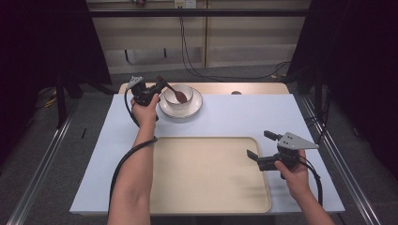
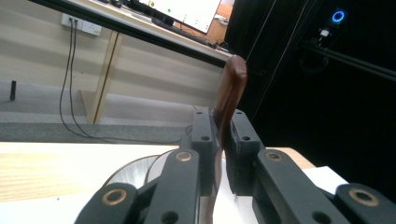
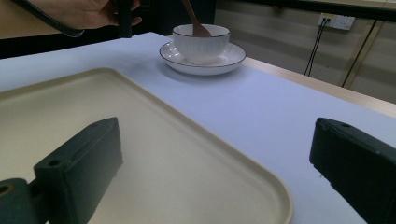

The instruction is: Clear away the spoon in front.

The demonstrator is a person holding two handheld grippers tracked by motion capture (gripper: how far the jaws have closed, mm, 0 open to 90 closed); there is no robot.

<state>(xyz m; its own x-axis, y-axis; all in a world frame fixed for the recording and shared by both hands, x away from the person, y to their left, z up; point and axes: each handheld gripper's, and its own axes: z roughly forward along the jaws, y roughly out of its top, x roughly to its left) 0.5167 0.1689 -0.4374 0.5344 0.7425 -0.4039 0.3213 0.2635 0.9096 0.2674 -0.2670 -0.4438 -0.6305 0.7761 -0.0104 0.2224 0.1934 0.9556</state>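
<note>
Where the tabletop (image 1: 225,117) meets its far edge, left of centre, a white bowl (image 1: 178,95) sits on a dark-rimmed white saucer (image 1: 195,107), and a brown spoon (image 1: 174,92) leans into the bowl with its handle slanting up and out toward the left. The left gripper (image 1: 159,87), held just left of the saucer, is clenched on that handle: in the left gripper view both black jaws press against the brown stem (image 2: 228,100), which rises above them. Whether the spoon's tip touches the bottom of the bowl is hard to judge from above; it seems to lie inside the rim.

A large cream tray (image 1: 206,178) lies empty along the near edge, reaching from about the middle to the right of centre. The right gripper (image 1: 262,146) hovers over the tray's right rim, released, its jaws standing wide apart with nothing between them. In the right gripper view the tray rim (image 3: 261,179) curves between the two jaws, and bowl and saucer stand well beyond it.
</note>
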